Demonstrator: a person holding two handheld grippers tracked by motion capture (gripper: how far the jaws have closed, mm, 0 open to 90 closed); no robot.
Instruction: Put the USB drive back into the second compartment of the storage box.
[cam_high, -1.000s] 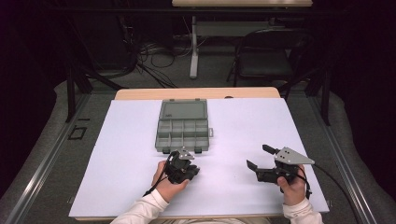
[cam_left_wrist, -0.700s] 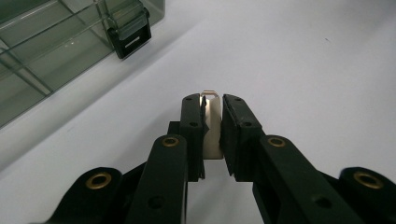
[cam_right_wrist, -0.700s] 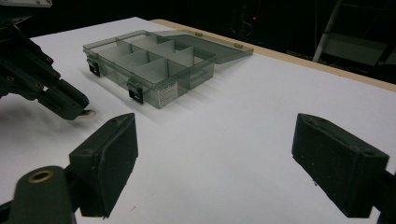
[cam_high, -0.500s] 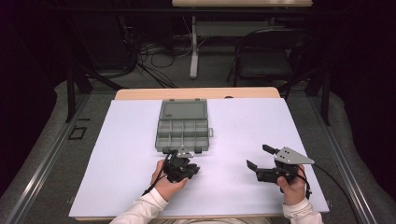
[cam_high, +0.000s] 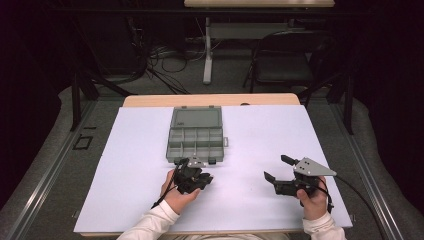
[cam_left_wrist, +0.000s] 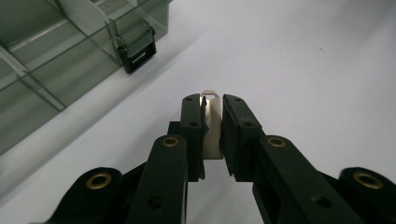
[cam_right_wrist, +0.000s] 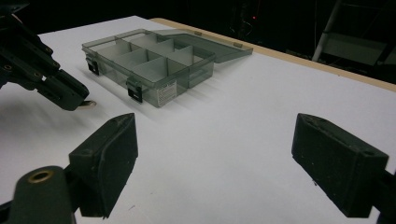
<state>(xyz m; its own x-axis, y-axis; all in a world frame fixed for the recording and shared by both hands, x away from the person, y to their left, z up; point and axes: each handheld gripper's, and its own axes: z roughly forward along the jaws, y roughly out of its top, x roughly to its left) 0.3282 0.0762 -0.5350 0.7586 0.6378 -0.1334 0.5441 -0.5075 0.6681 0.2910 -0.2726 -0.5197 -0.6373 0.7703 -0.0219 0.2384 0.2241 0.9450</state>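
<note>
left gripper (cam_left_wrist: 212, 128) clamped on small white clip (cam_left_wrist: 213, 126), hovering just off front edge of open organizer box (cam_high: 196, 135); compartments look empty, so drop-in not done yet; right gripper (cam_right_wrist: 233, 158) jaws apart, idle well off to side

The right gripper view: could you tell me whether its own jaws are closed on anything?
No, the right gripper has its two jaws standing wide apart with only bare white table between them.
</note>
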